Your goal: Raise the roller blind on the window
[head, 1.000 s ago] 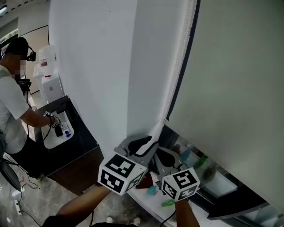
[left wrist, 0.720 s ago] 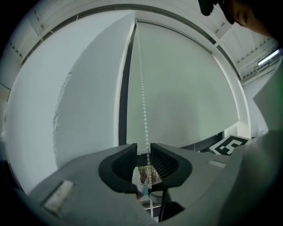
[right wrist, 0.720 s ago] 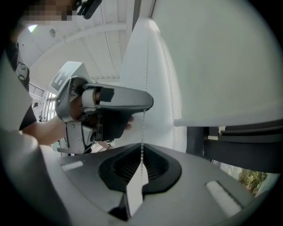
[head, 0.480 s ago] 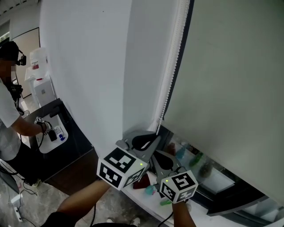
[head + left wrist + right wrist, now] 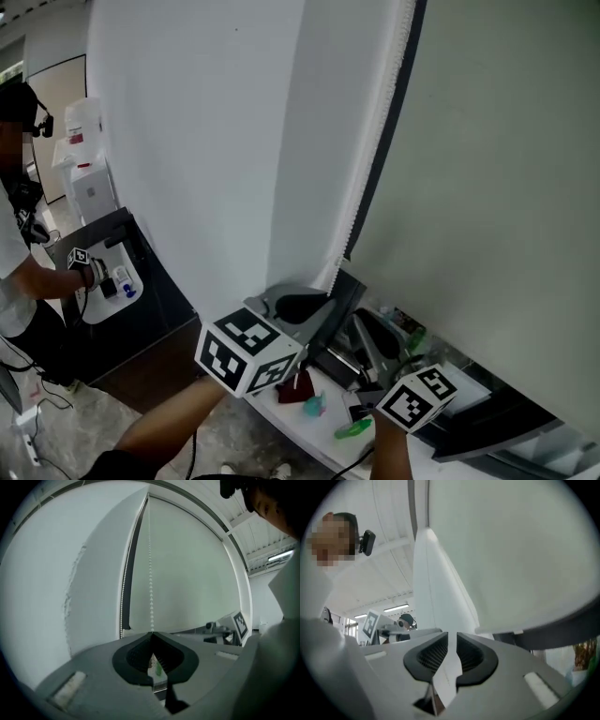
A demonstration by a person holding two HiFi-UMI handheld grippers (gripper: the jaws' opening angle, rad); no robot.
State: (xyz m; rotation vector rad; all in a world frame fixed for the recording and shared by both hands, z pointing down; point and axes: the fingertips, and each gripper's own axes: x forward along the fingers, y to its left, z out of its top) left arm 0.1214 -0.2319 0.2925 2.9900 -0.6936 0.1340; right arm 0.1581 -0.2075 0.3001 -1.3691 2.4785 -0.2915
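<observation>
The pale roller blind (image 5: 497, 169) hangs down over the window on the right. Its white bead chain (image 5: 370, 169) drops along the dark frame edge. My left gripper (image 5: 333, 284) is shut on the chain's lower end. In the left gripper view the chain (image 5: 150, 573) runs straight down into the closed jaw tips of the left gripper (image 5: 151, 633). My right gripper (image 5: 364, 328) sits just right of it, below the blind's bottom edge. Its jaws have just been opening, and in the right gripper view the right gripper (image 5: 451, 637) shows a narrow gap with nothing in it.
A white wall (image 5: 206, 141) stands left of the window. On the white sill (image 5: 328, 445) below the grippers lie a red object (image 5: 298, 386), a teal item (image 5: 314, 405) and a green one (image 5: 354, 429). A person (image 5: 19, 272) works at a dark table far left.
The left gripper's jaws have closed on the bead chain. The right gripper has swung to the right, away from the chain, and rolled, with its jaws parted.
</observation>
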